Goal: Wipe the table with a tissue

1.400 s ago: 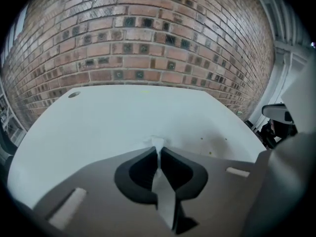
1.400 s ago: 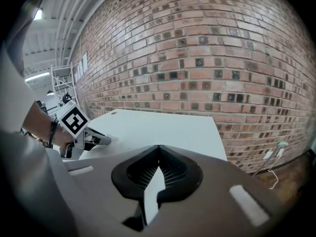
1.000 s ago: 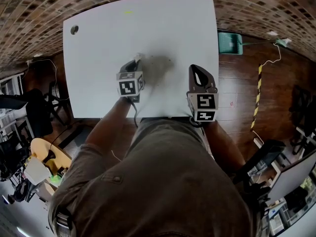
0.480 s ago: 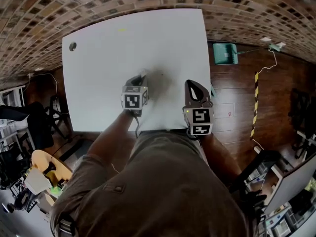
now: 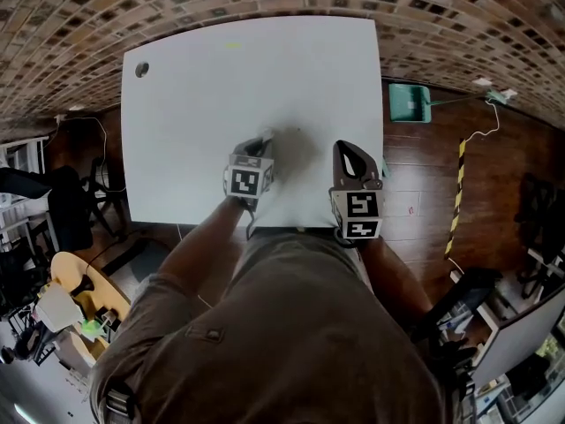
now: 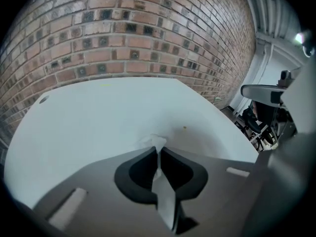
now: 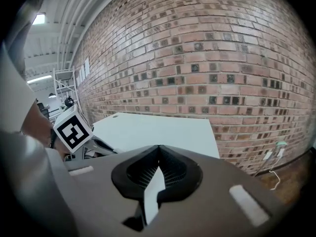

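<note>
At the near middle of the worktop [image 5: 221, 78], the left tool [image 5: 262, 144] is clamped on the tissue [image 6: 157, 143], whose crumpled end pokes out past its tips onto the surface. Most of the bare worktop lies ahead and to the left. The right tool [image 5: 351, 148], closed on nothing, hangs just to the right.

Head view looks steeply down; both gripper views face the shared table [image 5: 221, 104].

tissue [image 6: 154, 142] on table [image 5: 265, 69], in jaws of left gripper [image 5: 261, 143], right gripper [image 5: 352, 149] to its right
</note>
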The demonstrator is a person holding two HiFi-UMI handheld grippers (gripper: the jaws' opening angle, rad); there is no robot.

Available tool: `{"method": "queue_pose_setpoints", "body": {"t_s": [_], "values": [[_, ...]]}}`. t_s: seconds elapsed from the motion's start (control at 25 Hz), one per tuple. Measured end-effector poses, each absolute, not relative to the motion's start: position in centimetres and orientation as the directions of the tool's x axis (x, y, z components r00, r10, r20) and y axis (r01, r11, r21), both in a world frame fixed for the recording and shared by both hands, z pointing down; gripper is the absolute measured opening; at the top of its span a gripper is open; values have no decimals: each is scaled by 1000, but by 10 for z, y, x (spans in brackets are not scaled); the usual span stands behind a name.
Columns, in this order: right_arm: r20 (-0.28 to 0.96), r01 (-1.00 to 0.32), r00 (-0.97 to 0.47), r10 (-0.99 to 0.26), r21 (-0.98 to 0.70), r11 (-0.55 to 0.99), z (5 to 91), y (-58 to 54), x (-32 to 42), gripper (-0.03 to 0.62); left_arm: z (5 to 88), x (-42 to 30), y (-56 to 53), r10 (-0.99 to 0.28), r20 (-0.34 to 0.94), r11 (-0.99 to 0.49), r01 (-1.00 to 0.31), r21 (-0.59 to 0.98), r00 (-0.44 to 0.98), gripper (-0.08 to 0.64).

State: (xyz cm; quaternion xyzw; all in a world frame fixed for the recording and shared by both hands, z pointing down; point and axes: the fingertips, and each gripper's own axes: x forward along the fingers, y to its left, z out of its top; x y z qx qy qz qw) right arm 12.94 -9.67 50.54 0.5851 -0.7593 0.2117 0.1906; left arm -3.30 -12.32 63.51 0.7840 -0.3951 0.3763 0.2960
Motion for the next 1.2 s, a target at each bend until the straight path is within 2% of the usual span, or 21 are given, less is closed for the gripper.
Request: {"method": "queue_pose_setpoints", "body": {"t_s": [0.68,1.2], "values": [[535,-951,-298,-790,-101,291,509,-91,94,14,637,-110,-115,-458,831,-375,-916,143,317,21],[530,-962,-269,-804,-104,253,505,-89,109,14,638,-71,-111,-427,831,-449,-881,146,356,21]]}}
